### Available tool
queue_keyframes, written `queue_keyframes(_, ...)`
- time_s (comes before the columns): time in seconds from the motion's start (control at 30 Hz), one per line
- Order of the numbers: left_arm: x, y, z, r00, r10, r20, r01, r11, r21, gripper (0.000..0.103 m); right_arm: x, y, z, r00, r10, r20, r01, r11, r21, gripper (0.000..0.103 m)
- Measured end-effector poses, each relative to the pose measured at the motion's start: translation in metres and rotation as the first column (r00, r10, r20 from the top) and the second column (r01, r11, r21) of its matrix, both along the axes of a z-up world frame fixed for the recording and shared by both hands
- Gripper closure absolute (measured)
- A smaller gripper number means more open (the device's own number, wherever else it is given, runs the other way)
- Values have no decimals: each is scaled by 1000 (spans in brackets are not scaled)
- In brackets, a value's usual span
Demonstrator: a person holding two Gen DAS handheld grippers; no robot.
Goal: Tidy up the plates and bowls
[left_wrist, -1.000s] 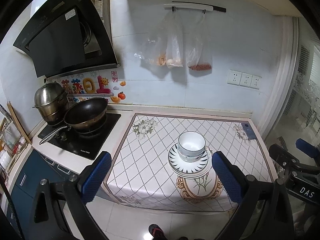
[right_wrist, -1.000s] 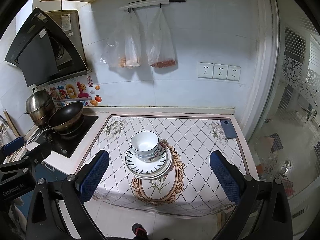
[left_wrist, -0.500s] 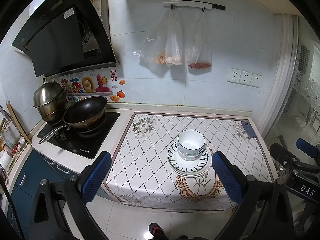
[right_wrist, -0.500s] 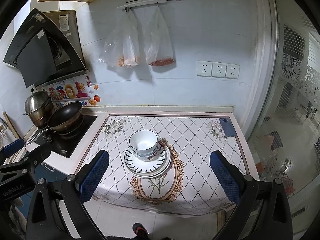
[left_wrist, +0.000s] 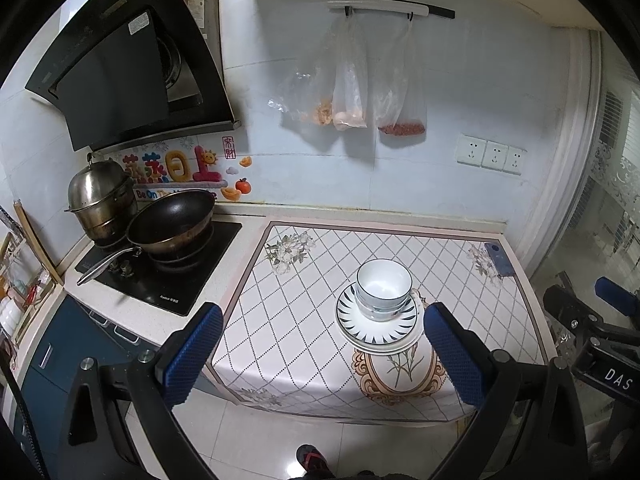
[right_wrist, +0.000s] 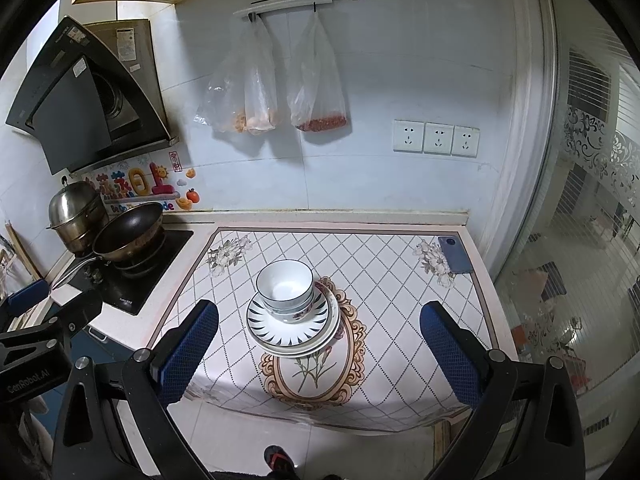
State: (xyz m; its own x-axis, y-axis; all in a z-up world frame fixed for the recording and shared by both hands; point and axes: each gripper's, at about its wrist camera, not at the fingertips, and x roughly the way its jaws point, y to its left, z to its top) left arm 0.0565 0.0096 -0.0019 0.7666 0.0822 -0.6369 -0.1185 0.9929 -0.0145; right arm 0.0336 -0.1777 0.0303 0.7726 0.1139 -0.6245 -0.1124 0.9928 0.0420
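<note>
Plate stack (right_wrist: 294,330) count unclear under bowls (right_wrist: 285,286); shoe (right_wrist: 280,462) cut by bottom edge; bag contents (left_wrist: 401,129) indistinct.

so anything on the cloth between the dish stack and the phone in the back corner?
No. Right wrist view shows only bare patterned tablecloth between the stack of plates and the phone.

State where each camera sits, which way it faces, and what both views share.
Left wrist: on the left gripper, held back from the table, facing the wall; its open blue fingers and a shoe show.
Right wrist: on the right gripper, facing likewise; open fingers, shoe.
Shared: stacked bowls on plates, wok, hanging bags, each other's gripper.
</note>
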Motion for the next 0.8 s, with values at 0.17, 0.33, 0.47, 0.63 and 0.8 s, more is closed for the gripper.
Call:
queue_keyframes(0.17, 0, -1, -1, 1000, -2, 1, 2, 1000, 4, 0, -1, 0, 0, 1000, 0, 2, 0, 1000, 0, 0)
queue_keyframes(0.33, 1, 0, -1, 1000, -3, 1, 3, 1000, 4, 0, 2, -1, 0, 1000, 3, 1, -3, 1000, -2, 0)
queue_keyframes(0.47, 1, 0, -2, 1000, -1, -1, 1, 1000, 2, 0, 3, -1, -1, 1000, 3, 2, -3, 1000, -2, 0)
queue_keyframes(0.63, 0, -3, -3, 1000, -2, 1, 2, 1000, 5, 0, 6, -2, -1, 1000, 8, 2, -8, 1000, -4, 0)
queue_keyframes(0.8, 2, -6, -2, 1000, -7, -1, 7, 1000, 16, 0, 8, -3, -1, 1000, 8, 3, -8, 1000, -3, 0)
